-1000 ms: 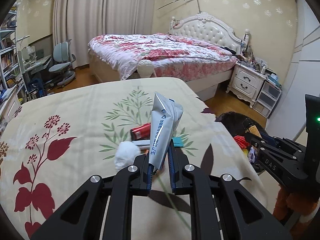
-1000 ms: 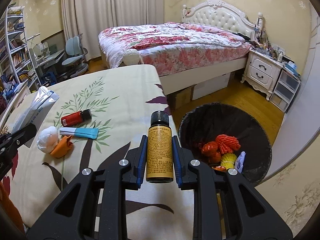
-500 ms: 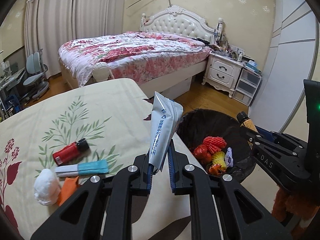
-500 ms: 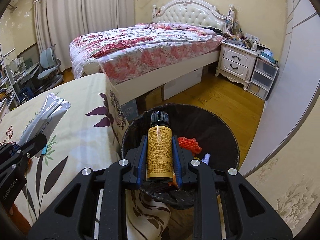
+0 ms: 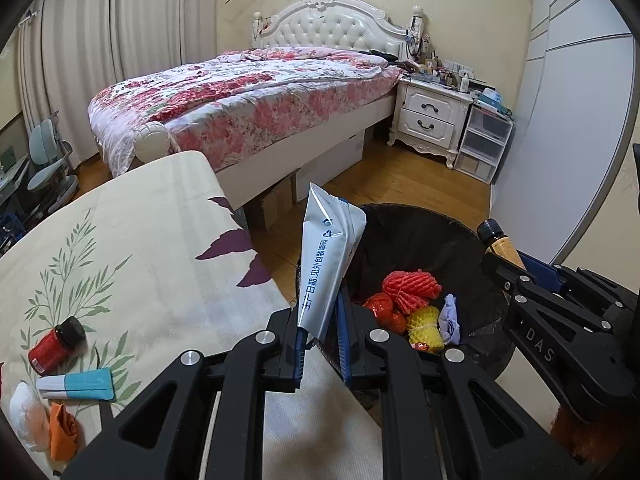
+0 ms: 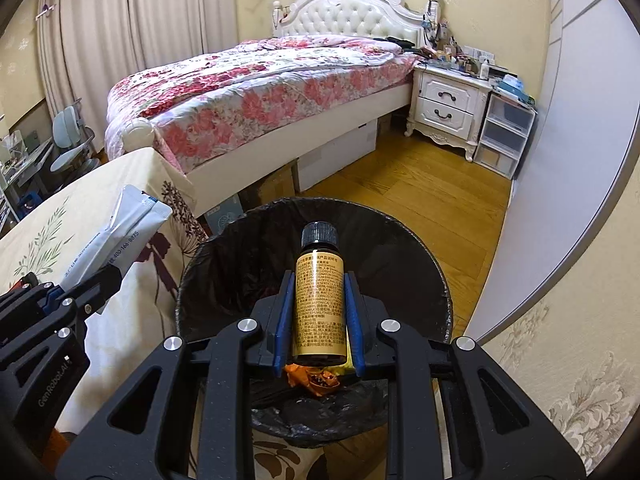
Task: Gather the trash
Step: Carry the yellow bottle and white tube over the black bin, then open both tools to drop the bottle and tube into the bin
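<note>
bin (image 5: 472,240): red, yellow foam nets | bottle (image 6: 319,300) above bin

Left gripper (image 5: 320,334) pinching a silver pouch (image 5: 329,262) upright at the black-lined bin's (image 5: 416,232) near rim, right gripper (image 5: 516,276) clasping an amber bottle (image 5: 498,240) opposite, red bottle (image 5: 56,345) lying on the floral cloth (image 5: 140,248).

Both views are evenly lit by warm indoor light, and sharp focus is kept centrally. Straight lines are bowed by fisheye distortion, and the corners are cut off by dark vignetting.
</note>
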A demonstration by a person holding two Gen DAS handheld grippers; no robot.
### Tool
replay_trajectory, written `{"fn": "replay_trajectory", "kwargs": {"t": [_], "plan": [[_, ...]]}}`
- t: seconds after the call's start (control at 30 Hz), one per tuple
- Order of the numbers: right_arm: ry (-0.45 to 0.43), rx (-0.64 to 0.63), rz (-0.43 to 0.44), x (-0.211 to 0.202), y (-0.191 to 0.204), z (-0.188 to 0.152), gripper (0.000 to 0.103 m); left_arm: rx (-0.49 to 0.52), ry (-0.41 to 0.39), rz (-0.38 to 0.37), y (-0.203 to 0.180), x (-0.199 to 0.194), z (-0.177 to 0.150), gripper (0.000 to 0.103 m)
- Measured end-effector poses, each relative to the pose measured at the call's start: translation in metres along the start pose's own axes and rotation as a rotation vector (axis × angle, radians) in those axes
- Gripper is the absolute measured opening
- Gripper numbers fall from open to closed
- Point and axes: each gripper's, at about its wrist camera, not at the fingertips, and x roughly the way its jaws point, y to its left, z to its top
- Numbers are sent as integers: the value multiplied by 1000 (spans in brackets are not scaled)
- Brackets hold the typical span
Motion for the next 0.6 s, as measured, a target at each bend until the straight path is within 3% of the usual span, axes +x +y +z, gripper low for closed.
{"fn": "replay_trajectory", "kwargs": {"t": [0.47,0.6], "plan": [[9,35,-20,17,-15,3,26,35,49,4,-22,28,7,17],[-4,45,-35,14,-19,4,39,19,53,6,-19,29,9,41]]}}
